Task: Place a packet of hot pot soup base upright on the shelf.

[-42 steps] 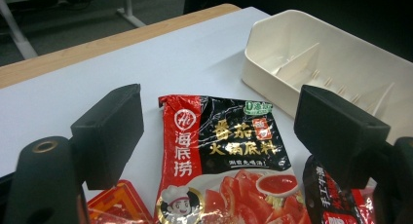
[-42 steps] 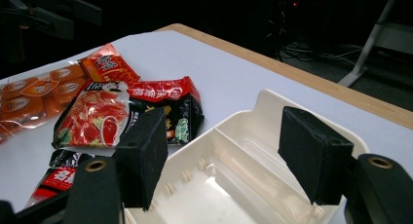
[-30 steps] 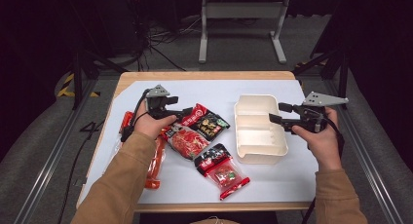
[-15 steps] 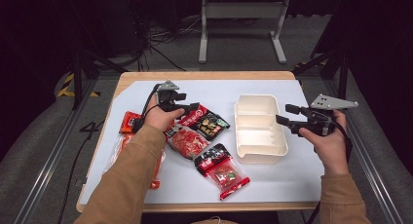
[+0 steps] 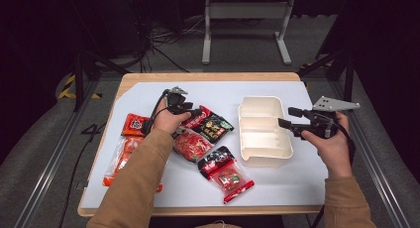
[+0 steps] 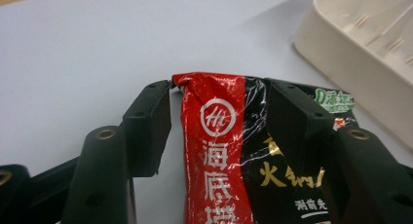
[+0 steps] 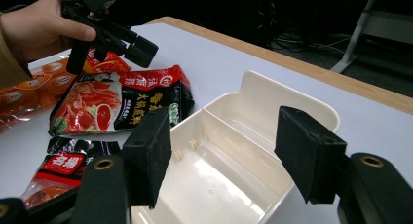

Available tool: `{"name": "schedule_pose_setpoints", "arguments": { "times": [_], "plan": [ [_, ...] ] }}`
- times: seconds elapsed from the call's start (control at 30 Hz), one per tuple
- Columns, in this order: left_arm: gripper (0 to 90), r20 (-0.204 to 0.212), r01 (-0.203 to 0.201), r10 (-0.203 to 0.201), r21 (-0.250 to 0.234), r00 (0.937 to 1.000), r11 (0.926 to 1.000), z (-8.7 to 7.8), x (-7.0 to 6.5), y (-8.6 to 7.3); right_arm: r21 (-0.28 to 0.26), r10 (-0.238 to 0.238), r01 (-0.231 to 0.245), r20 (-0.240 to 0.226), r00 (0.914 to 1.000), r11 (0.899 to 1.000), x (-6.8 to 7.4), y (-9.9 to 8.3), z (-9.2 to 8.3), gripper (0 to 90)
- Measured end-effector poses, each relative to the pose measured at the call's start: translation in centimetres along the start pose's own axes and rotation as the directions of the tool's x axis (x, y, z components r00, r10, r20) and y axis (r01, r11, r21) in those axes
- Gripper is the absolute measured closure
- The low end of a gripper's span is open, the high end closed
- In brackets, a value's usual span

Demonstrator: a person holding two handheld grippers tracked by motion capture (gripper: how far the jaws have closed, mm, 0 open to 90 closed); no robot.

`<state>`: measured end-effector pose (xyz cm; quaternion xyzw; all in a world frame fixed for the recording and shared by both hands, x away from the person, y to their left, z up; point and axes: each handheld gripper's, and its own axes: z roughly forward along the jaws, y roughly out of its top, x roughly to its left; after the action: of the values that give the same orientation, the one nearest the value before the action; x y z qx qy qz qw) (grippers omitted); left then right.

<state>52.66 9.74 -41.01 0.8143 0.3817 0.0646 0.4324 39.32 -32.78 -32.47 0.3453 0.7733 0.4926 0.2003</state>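
From the high view, the left gripper sits low over the top edge of a red-and-black sauce packet, which lies flat on the pale surface just left of a cream divided tray. More packets lie near it: a red one below, a dark one with a clear window toward the front, and orange ones at the far left. The right gripper hangs at the tray's right rim, held by the right hand.

In the left gripper view, the packet's crumpled top end stands between the two jaws, which have just been closing. The left pad is a sliver apart from the red edge; the right jaw lies over the black half, and I cannot tell whether it presses.

In the right gripper view, the jaws stand wide apart with nothing between them, above the tray's compartments. Beyond it lies the sauce packet, with the left gripper just above its far end.
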Motion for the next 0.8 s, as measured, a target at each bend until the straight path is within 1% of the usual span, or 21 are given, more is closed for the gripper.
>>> {"name": "schedule_pose_setpoints", "arguments": {
  "times": [0.07, 0.1, 0.17, 0.23, 0.27, 0.3, 0.33, 0.37, 0.4, 0.43, 0.57, 0.63, 0.67, 0.7, 0.73, 0.77, 0.8],
  "plan": [
    [43.6, 0.003, 0.005, -0.005, 0.004, 1.0, 1.0, 0.1, 0.1, -0.1, 0.0, 0.001, -0.001, 0.0, 1.0, 1.0, 0.0, 0.0, 0.0, 38.1],
    [43.6, 0.009, 0.02, -0.02, 0.009, 0.9998, 0.9998, 0.2, 0.2, -0.2, 0.0, 0.001, -0.001, 0.0, 1.0, 1.0, 0.0, 0.0, 0.0, 38.1],
    [45.6, 0.012, 0.041, -0.042, 0.033, 0.9991, 0.9986, 0.5, 0.4, -0.4, -0.006, 0.001, -0.001, 0.001, 1.0, 1.0, 0.0, 0.0, 0.0, 37.1],
    [48.3, 0.014, 0.039, -0.04, 0.04, 0.9991, 0.9984, 0.5, 0.5, -0.5, -0.01, 0.004, -0.004, 0.002, 1.0, 1.0, -0.1, 0.0, 0.0, 36.8],
    [48.3, 0.017, 0.055, -0.056, 0.049, 0.9983, 0.9973, 0.6, 0.4, -0.5, -0.011, 0.003, -0.003, 0.002, 1.0, 1.0, -0.1, 0.0, 0.0, 36.6],
    [49.2, 0.022, 0.056, -0.058, 0.059, 0.9981, 0.9967, 0.7, 0.4, -0.6, -0.011, 0.003, -0.003, 0.002, 1.0, 1.0, -0.1, 0.0, 0.0, 36.5],
    [49.6, 0.016, 0.055, -0.056, 0.064, 0.9983, 0.9965, 0.8, 0.4, -0.6, -0.01, 0.0, 0.0, 0.003, 1.0, 1.0, -0.1, 0.0, 0.1, 36.4],
    [50.0, 0.019, 0.06, -0.062, 0.072, 0.9979, 0.9955, 0.9, 0.4, -0.6, -0.01, 0.001, -0.001, 0.004, 1.0, 1.0, 0.0, 0.0, 0.1, 36.4],
    [49.8, 0.022, 0.079, -0.081, 0.077, 0.9965, 0.9939, 1.0, 0.4, -0.6, -0.01, 0.001, -0.001, 0.003, 1.0, 1.0, 0.0, 0.0, 0.1, 36.3],
    [49.2, 0.024, 0.084, -0.087, 0.09, 0.9959, 0.9924, 1.1, 0.4, -0.7, -0.008, 0.0, 0.0, 0.003, 1.0, 1.0, 0.0, 0.0, 0.1, 36.3],
    [52.4, 0.027, 0.102, -0.105, 0.109, 0.9941, 0.9888, 1.2, 0.5, -0.8, -0.009, -0.001, 0.001, -0.002, 1.0, 1.0, 0.0, 0.0, 0.2, 36.0],
    [53.1, 0.028, 0.102, -0.106, 0.115, 0.9939, 0.988, 1.2, 0.5, -0.8, -0.009, -0.003, 0.003, -0.002, 1.0, 1.0, 0.0, 0.0, 0.2, 36.0],
    [55.0, 0.023, 0.102, -0.106, 0.129, 0.9941, 0.9864, 1.3, 0.6, -0.8, -0.003, -0.002, 0.002, -0.002, 1.0, 1.0, 0.1, 0.0, 0.2, 35.9],
    [55.5, 0.023, 0.102, -0.106, 0.129, 0.9941, 0.9864, 1.3, 0.6, -0.8, -0.004, -0.001, 0.001, -0.004, 1.0, 1.0, 0.1, 0.0, 0.3, 35.8],
    [56.9, 0.017, 0.11, -0.114, 0.146, 0.9934, 0.9831, 1.4, 0.5, -0.9, -0.002, -0.001, 0.001, -0.004, 1.0, 1.0, 0.1, 0.0, 0.3, 35.7],
    [59.4, 0.017, 0.11, -0.114, 0.146, 0.9934, 0.9831, 1.4, 0.5, -0.9, -0.003, 0.0, 0.0, -0.004, 1.0, 1.0, 0.1, 0.0, 0.3, 35.7],
    [63.1, -0.007, 0.107, -0.108, 0.174, 0.9941, 0.9789, 1.6, 0.5, -1.1, -0.003, -0.001, 0.001, -0.004, 1.0, 1.0, 0.1, 0.0, 0.3, 35.7]
  ]
}}
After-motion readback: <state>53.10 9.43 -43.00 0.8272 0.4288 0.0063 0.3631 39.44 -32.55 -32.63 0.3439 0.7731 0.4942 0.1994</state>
